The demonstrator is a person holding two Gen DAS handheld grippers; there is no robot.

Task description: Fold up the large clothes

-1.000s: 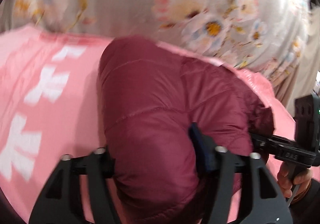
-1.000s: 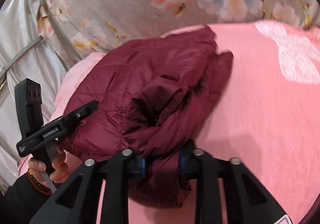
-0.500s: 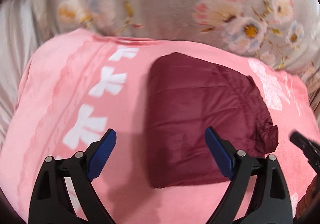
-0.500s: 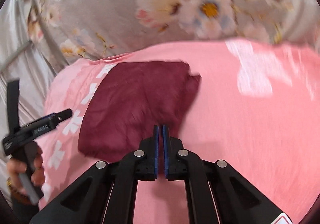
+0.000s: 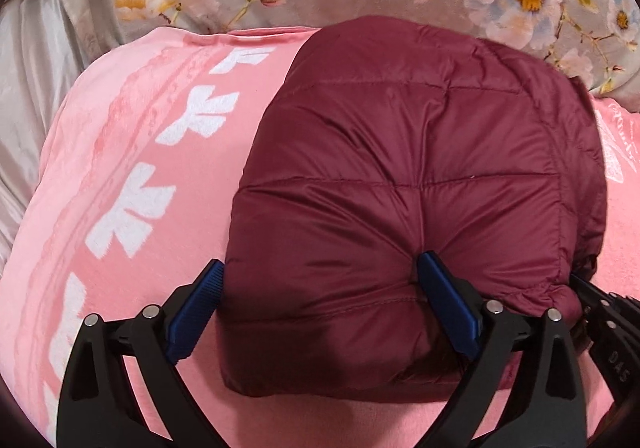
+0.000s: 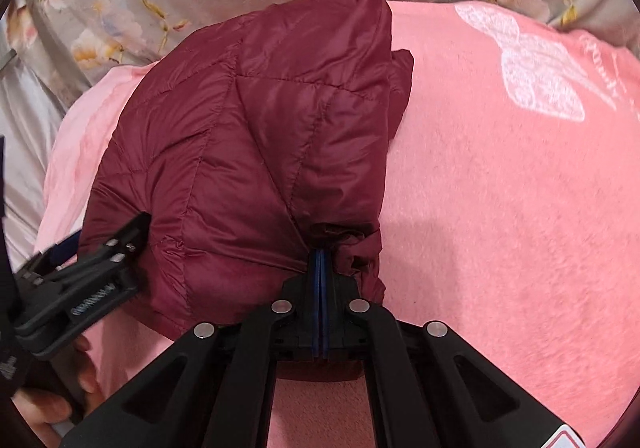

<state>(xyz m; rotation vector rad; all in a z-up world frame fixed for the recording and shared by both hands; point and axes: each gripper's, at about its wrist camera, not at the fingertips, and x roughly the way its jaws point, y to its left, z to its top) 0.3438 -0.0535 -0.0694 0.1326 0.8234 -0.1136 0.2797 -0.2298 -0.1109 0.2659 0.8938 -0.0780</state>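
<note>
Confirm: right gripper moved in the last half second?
Yes: the right gripper went forward across the pink blanket; its shut tips now meet the hem of the maroon puffer jacket.

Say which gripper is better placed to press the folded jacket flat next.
Probably the left gripper: its jaws are opening wide astride the jacket edge. The right gripper is shut at the corner.

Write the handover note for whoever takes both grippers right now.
Left gripper: fingers opening wide, straddling the near left edge of the maroon puffer jacket, no grip evident.
Right gripper: shut, fingers pressed together against the jacket's near right corner; whether fabric is pinched cannot be told.
Jacket: folded into a compact bundle on the pink blanket.
Done: the main folds.
Left: probably tidy the puckered right corner, then let go.
</note>
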